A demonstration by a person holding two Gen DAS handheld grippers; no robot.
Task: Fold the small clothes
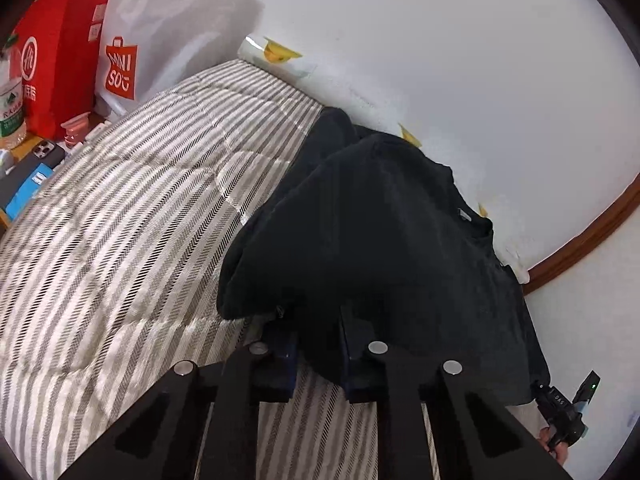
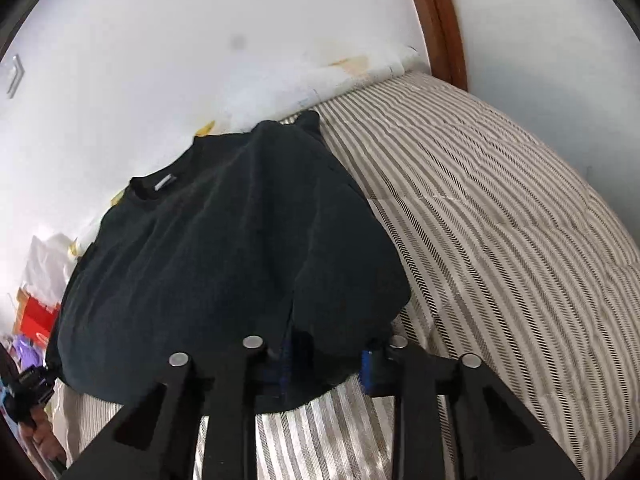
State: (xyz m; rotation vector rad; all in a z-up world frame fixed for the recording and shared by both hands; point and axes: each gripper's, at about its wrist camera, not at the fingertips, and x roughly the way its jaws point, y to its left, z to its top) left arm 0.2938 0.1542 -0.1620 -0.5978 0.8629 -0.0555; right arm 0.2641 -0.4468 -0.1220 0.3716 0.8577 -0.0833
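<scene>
A black T-shirt (image 1: pixel 380 232) lies on a striped bed cover (image 1: pixel 140 208) against a white wall, collar toward the wall. My left gripper (image 1: pixel 316 320) has its fingers under the raised left edge of the shirt, and the cloth drapes over them. In the right wrist view the same shirt (image 2: pixel 224 240) shows its collar and label at upper left. My right gripper (image 2: pixel 332 344) holds the shirt's right edge the same way, with cloth draped over the fingers. The fingertips of both are hidden by the fabric. Each gripper shows small at the edge of the other view.
A red paper bag (image 1: pixel 60 68) and a white Miniso bag (image 1: pixel 160 40) stand at the bed's far left end, with a water bottle (image 1: pixel 12 112), a phone (image 1: pixel 44 152) and small items beside them. A brown wooden trim (image 2: pixel 444 20) runs up the wall. The striped cover (image 2: pixel 500 220) stretches to the right.
</scene>
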